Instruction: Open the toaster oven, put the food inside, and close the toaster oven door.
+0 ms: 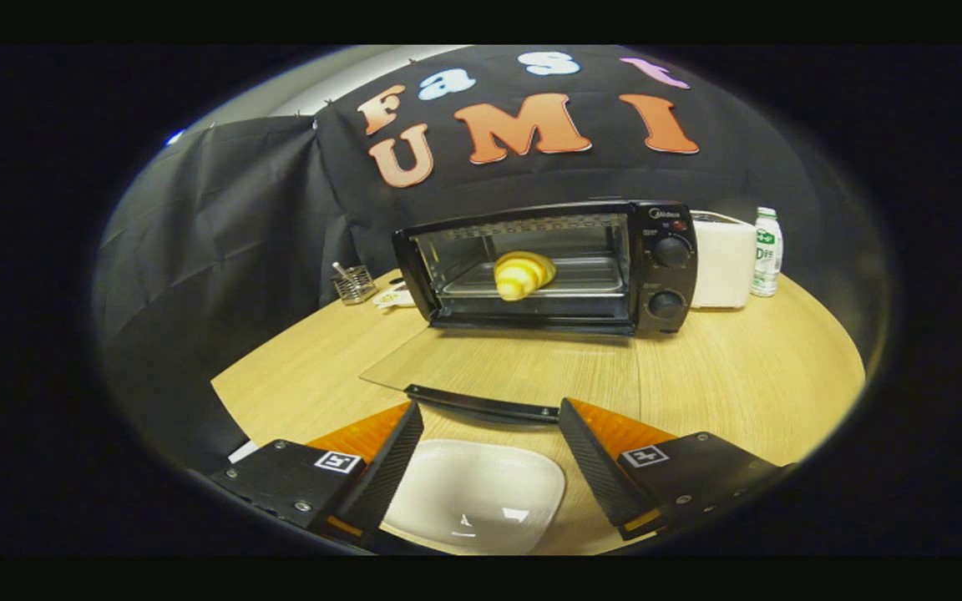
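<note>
The gripper (489,455) hangs with jaws spread wide, nothing between them. At 12 o'clock the toaster oven (548,267) gapes, its glass door (498,371) lying flat on the table (748,376), handle just ahead of the jaws. The croissant (523,274) fills the rack's middle. A white dish (477,497) sits at 6 o'clock. Bare table lies at 2 o'clock.

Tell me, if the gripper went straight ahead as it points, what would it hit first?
Probably the handle of the open oven door, just ahead of the open gripper; depth is uncertain.
</note>
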Demonstrator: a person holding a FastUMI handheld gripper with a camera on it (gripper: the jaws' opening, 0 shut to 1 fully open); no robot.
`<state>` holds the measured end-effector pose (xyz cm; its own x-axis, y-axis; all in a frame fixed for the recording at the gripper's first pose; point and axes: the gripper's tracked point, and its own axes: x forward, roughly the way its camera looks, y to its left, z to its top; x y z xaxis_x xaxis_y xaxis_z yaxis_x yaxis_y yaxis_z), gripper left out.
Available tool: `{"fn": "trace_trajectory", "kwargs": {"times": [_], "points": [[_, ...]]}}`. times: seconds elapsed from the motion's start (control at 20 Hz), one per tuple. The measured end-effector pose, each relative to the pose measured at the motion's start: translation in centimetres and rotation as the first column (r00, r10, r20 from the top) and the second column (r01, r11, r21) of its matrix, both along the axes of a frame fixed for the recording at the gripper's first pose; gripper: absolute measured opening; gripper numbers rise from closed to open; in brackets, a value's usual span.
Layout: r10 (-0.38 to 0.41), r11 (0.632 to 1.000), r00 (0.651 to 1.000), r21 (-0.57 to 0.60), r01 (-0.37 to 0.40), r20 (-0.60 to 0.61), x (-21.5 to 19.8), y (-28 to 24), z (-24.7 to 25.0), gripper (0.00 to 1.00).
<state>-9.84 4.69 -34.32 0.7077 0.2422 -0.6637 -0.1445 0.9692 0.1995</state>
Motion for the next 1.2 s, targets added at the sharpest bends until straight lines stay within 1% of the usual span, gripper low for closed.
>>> {"fn": "trace_trajectory", "kwargs": {"times": [0.2,0.3,0.45,0.6,0.85,1.05,1.2], "points": [[0.004,1.000,0.998,-0.003,-0.005,-0.070,-1.5,-0.2,-2.5,0.97],[-0.014,1.000,0.995,0.010,0.015,-0.104,-1.2,-0.4,-3.7,0.97],[-0.022,0.996,0.988,0.077,0.034,-0.151,-0.5,0.7,-4.7,0.98],[-0.020,0.996,0.984,0.080,0.034,-0.176,0.2,1.3,-5.6,0.97],[-0.029,0.995,0.990,0.090,0.042,-0.139,1.6,1.9,-4.3,0.97],[-0.003,0.991,0.997,0.131,0.014,-0.077,2.9,3.7,-2.2,0.97],[0.017,0.998,0.999,0.055,-0.016,-0.030,4.3,4.0,-1.5,0.97]]}}
